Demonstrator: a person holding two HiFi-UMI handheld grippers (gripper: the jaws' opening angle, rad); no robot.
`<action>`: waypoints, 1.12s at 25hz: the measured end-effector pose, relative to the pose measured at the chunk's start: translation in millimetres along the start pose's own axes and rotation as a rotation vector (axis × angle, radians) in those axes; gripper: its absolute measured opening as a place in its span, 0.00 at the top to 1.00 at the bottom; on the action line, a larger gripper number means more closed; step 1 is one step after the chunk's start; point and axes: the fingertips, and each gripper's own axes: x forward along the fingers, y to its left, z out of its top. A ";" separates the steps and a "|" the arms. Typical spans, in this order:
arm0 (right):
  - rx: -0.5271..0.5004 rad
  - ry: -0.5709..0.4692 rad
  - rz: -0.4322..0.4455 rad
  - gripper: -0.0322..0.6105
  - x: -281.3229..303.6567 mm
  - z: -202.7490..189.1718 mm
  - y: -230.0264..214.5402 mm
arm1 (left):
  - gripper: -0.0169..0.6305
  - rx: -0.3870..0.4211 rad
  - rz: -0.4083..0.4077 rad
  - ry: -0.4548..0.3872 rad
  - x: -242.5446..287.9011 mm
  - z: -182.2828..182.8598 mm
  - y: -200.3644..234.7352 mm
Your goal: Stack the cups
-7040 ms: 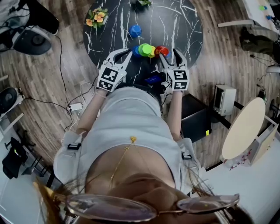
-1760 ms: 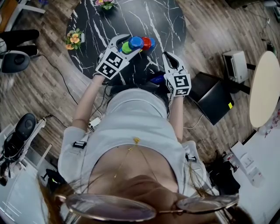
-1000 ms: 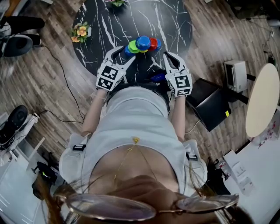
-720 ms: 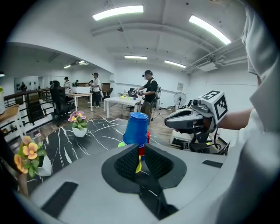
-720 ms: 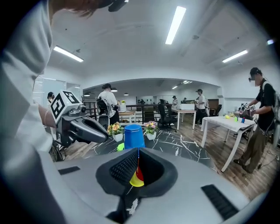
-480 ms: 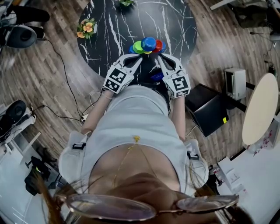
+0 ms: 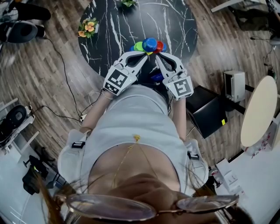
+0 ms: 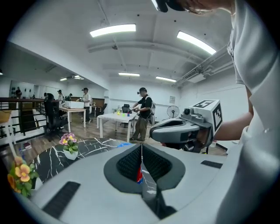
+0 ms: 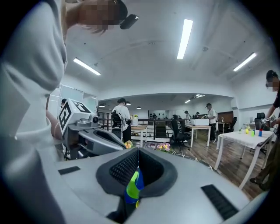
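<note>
A cluster of coloured cups stands at the near edge of the black marble table [image 7: 175, 26]: a blue cup [image 7: 150, 43] in the middle, a green one [image 7: 139, 46] to its left, a red one [image 7: 160, 46] to its right. My left gripper [image 7: 143, 57] is just in front of the cups, shut with nothing in it. My right gripper [image 7: 158, 57] is beside it, also shut and empty. In the left gripper view the left gripper [image 8: 141, 148] shows only a sliver of the red and blue cups [image 8: 139, 175] past its closed pads. In the right gripper view a green and blue sliver [image 9: 133, 187] shows.
Two small flower pots [image 7: 87, 26] [image 7: 127, 2] stand on the table's far side. A black box [image 7: 210, 116] and a round beige tabletop [image 7: 258, 116] are on the floor side at the right. Cables [image 7: 65, 87] run over the wooden floor at the left. People and white tables fill the room beyond.
The left jaws, open a second ago, are now shut on nothing. Both grippers have risen and drawn closer together in front of the cups.
</note>
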 end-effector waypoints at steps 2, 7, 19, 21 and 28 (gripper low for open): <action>0.006 -0.036 0.001 0.92 -1.1 11.4 -0.4 | 0.92 0.004 0.004 -0.032 -2.2 11.0 0.7; -0.012 -0.120 0.004 0.92 -6.4 37.2 -1.5 | 0.92 0.008 0.012 -0.100 -7.8 35.2 0.5; -0.010 -0.162 0.020 0.92 -8.8 54.7 2.1 | 0.92 0.007 0.013 -0.143 -13.5 50.0 -1.9; -0.015 -0.150 0.024 0.93 -7.7 52.6 3.3 | 0.92 0.007 0.014 -0.140 -13.9 48.7 -1.5; -0.026 -0.131 0.018 0.93 -6.7 50.1 2.2 | 0.92 0.012 0.016 -0.136 -14.9 48.5 -0.6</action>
